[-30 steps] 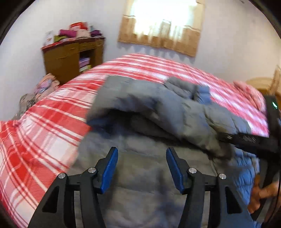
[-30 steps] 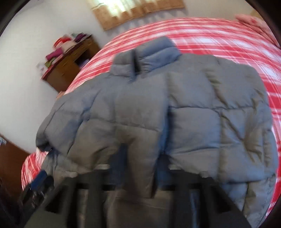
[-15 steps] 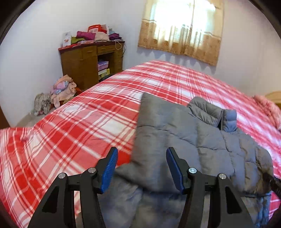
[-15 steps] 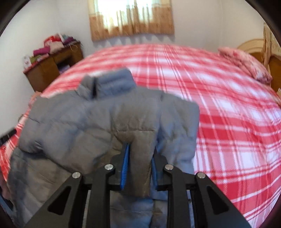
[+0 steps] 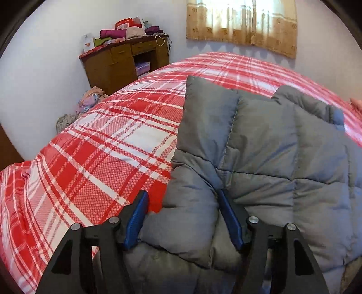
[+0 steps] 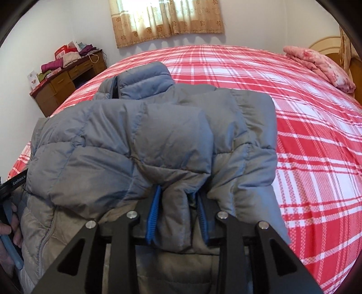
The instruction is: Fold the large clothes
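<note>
A grey-blue puffer jacket (image 5: 267, 144) lies on a bed with a red and white plaid cover (image 5: 108, 149), its sleeves folded over its body and its collar at the far end. My left gripper (image 5: 183, 214) is open, its blue pads either side of a bulge of the folded left sleeve. In the right wrist view the jacket (image 6: 140, 135) fills the near half. My right gripper (image 6: 178, 210) is closed on a fold of the sleeve cuff between its blue pads.
A wooden desk (image 5: 126, 61) piled with clothes stands by the far wall, with a heap of clothes (image 5: 90, 101) on the floor beside it. A curtained window (image 6: 167, 18) is behind the bed. A pink folded blanket (image 6: 321, 65) lies at the bed's right end.
The jacket's upper part has been brought down and laid flat over its body. My left gripper has moved in around the left sleeve fold. My right gripper still holds the cuff.
</note>
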### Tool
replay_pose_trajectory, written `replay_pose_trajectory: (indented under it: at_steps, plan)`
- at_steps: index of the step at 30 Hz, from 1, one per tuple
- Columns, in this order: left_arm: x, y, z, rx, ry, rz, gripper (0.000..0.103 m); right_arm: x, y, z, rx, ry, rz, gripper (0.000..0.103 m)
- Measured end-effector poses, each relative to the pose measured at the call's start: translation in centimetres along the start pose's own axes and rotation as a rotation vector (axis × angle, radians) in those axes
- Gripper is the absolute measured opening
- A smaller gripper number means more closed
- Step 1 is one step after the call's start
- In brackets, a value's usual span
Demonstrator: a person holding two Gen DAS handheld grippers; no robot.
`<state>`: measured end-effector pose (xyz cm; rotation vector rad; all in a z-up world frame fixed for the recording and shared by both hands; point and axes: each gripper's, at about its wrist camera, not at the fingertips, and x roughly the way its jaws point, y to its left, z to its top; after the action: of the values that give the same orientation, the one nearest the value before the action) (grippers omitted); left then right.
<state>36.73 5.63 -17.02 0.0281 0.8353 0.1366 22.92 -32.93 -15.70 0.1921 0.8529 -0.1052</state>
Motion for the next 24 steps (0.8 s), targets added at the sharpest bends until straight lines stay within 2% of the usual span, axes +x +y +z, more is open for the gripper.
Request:
replay_pose_trajectory:
  at_steps: [3, 6, 7, 9, 11, 14, 17, 19, 22, 24]
  plan:
    - [-0.1, -0.5, 0.1, 0.021, -0.001, 0.035, 0.07, 0.0, -0.3, 0.1, 0.016, 0.009, 0.012, 0.035]
    - [-0.9, 0.6, -0.1, 0.014, 0.01, -0.018, 0.07, -1.1, -0.4, 0.5, -0.002, 0.056, -0.022, 0.051]
    - [-1.9, 1.1, -0.3, 0.03, -0.012, -0.043, 0.07, -1.9, -0.6, 0.7, 0.001, 0.062, -0.028, 0.058]
    - [-4.0, 1.7, -0.4, 0.075, -0.068, -0.043, 0.07, -4.4, -1.3, 1.6, 0.03, 0.015, -0.021, 0.069]
    - [-6.1, 1.9, 0.0, 0.113, -0.112, -0.059, 0.07, -7.1, -1.6, 4.1, 0.054, -0.054, -0.027, 0.086]
    - [-8.7, 2.2, 2.6, 0.112, -0.156, -0.133, 0.07, -7.6, -1.3, 8.5, 0.103, -0.059, 0.038, 0.093]
    - [-9.1, 1.4, 6.7, 0.075, -0.126, -0.193, 0.071, -3.6, -0.1, 14.4, 0.192, 0.021, 0.122, 0.093]
    - [-8.1, 0.4, 9.4, 0.061, -0.091, -0.228, 0.071, -0.6, 0.2, 16.9, 0.254, 0.06, 0.117, 0.093]
    - [-6.6, -1.5, 11.3, 0.083, -0.098, -0.199, 0.071, 4.0, 0.8, 19.8, 0.31, 0.102, 0.122, 0.093]
    - [-5.1, -2.7, 11.8, 0.105, -0.1, -0.177, 0.071, 6.7, 1.4, 21.3, 0.319, 0.13, 0.091, 0.093]
